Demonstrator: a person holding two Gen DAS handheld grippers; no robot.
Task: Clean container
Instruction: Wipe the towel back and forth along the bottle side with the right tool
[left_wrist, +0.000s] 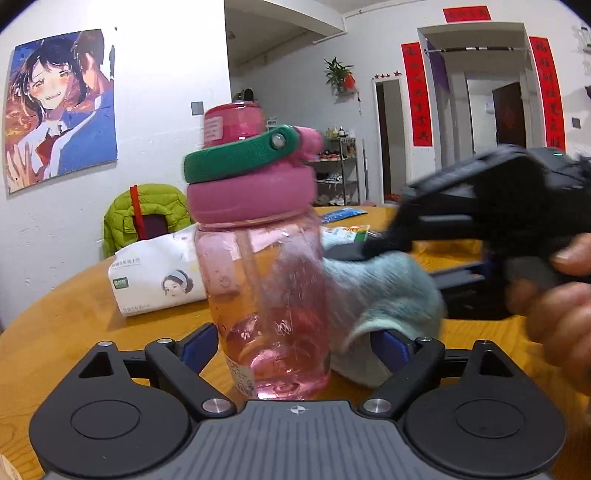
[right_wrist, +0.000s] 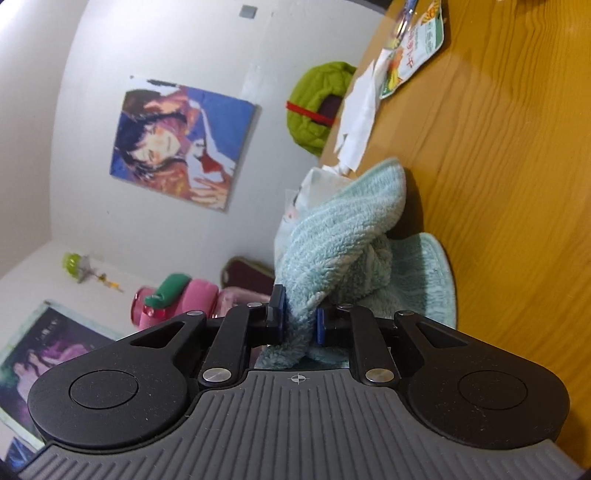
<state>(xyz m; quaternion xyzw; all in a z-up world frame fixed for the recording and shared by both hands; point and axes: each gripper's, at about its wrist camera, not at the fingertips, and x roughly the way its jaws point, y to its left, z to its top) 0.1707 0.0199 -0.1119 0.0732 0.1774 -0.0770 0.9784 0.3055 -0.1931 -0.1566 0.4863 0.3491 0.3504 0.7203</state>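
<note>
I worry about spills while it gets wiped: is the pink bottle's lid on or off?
On. The pink lid sits on the bottle, which stands upright on the table, green handle folded across it.

A white tissue pack (left_wrist: 155, 280) printed with a woman's face is seen lying on a round wooden table (left_wrist: 66, 321), with a blue packet (left_wrist: 341, 214) and a green-edged snack pouch (right_wrist: 413, 48) further across the surface. A lime-green padded jacket (left_wrist: 144, 218) is draped behind the table's edge. An anime poster (left_wrist: 59, 107) is fixed to the white wall. Red paper couplets (left_wrist: 417, 94) are hung beside a doorway, near a shoe rack (left_wrist: 338, 171) and a wall-mounted potted plant (left_wrist: 338, 74).
</note>
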